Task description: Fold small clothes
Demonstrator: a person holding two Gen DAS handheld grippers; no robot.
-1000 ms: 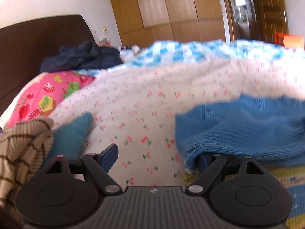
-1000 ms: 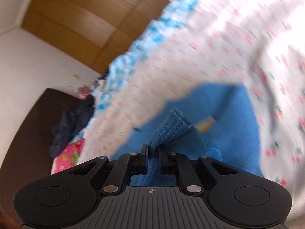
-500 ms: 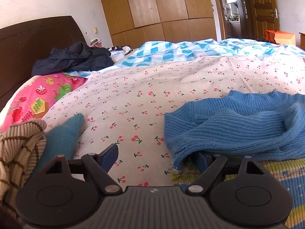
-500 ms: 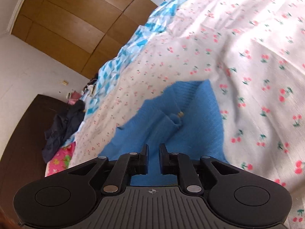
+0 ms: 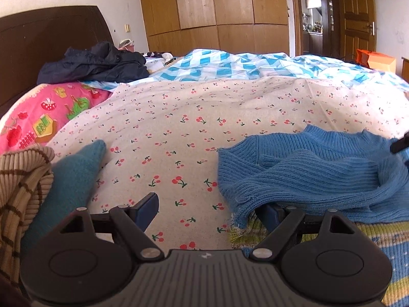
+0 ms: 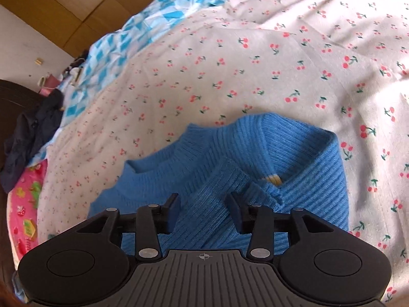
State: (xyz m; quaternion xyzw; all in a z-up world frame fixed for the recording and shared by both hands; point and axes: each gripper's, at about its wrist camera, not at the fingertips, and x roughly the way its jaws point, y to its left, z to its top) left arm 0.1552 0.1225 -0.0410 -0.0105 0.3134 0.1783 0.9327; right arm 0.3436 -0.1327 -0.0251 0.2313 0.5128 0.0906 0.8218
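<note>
Relation for the next move: as the blue knit sweater lies directly under and ahead of the right gripper, with one sleeve running forward between its fingers, the right hand is the nearer one to that sleeve.
Right gripper: its fingers stand apart, and they hold nothing; the ribbed sleeve only passes below the gap.
Left gripper: spread wide and pinching nothing; its right finger is hidden under the near edge of the sweater, its left finger stands over the bare sheet.
Sweater, from the left gripper: it lies to the right and a little ahead, so this hand reaches only the left edge.
Long axis: I judge that the sweater body runs across the left view, from left to right, with the sleeves laid crosswise over the body; the fold looks partly done.
Surface: a cherry-print sheet on a bed, soft and a little wrinkled, so cloth can drag on it.
Near the sweater: a striped knit lies under its near edge; a teal garment and a brown striped sweater lie well to the left.
Room: behind the sweater are a blue checked quilt, a dark headboard and a wooden wardrobe.
</note>
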